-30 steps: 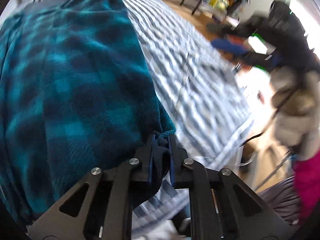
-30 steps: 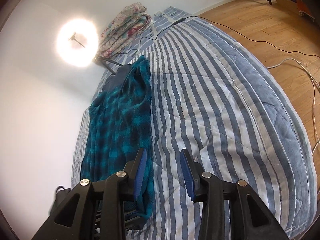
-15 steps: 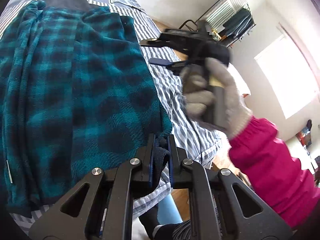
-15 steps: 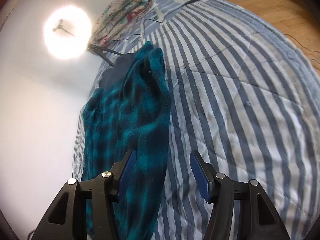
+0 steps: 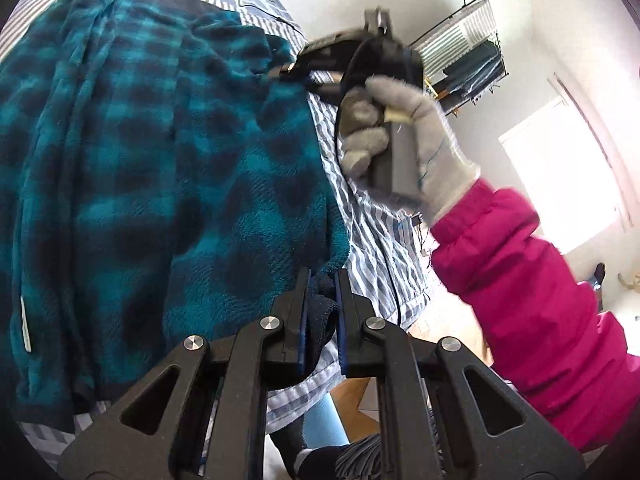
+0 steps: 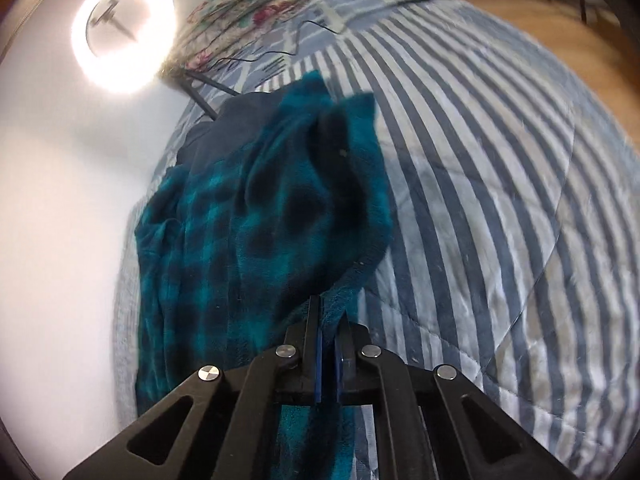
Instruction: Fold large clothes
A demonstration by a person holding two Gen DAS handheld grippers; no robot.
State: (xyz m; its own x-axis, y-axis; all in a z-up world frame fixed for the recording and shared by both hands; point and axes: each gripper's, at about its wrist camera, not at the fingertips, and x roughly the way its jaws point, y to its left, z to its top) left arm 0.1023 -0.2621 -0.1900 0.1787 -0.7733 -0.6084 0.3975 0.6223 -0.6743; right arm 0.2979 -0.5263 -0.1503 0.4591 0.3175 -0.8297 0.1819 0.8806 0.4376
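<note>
Currently both grippers have hold of the same garment. Nearest in the left wrist view, the left gripper (image 5: 320, 312) is clamped almost closed on a dark hem corner of the teal checked fleece (image 5: 160, 160). In the right wrist view the right gripper (image 6: 326, 344) has its jaws pinched together on the fleece's side edge, cloth between the pads.

Progress, as a judgement: early to middle. The fleece lies lengthwise on the striped bed (image 6: 500, 200), bunched into a long, rumpled band against the wall side, not a flat folded stack. Two edge points are secured; the fold itself is not yet made. Left to do: carry the held edge across, lay it flat, smooth it, then fold again to a compact shape.

Differences between views:
- Left wrist view shows the gloved hand (image 5: 404, 136) and pink sleeve (image 5: 540, 300) carrying the right gripper, a white label at the fleece's edge, and, far off, a clothes rack (image 5: 472, 52) and window.
- Right wrist view shows none of that; it shows the bare stretch of the bed beside the fleece, then a folded floral quilt (image 6: 248, 4) and a ring light (image 6: 120, 32) at the far end.
</note>
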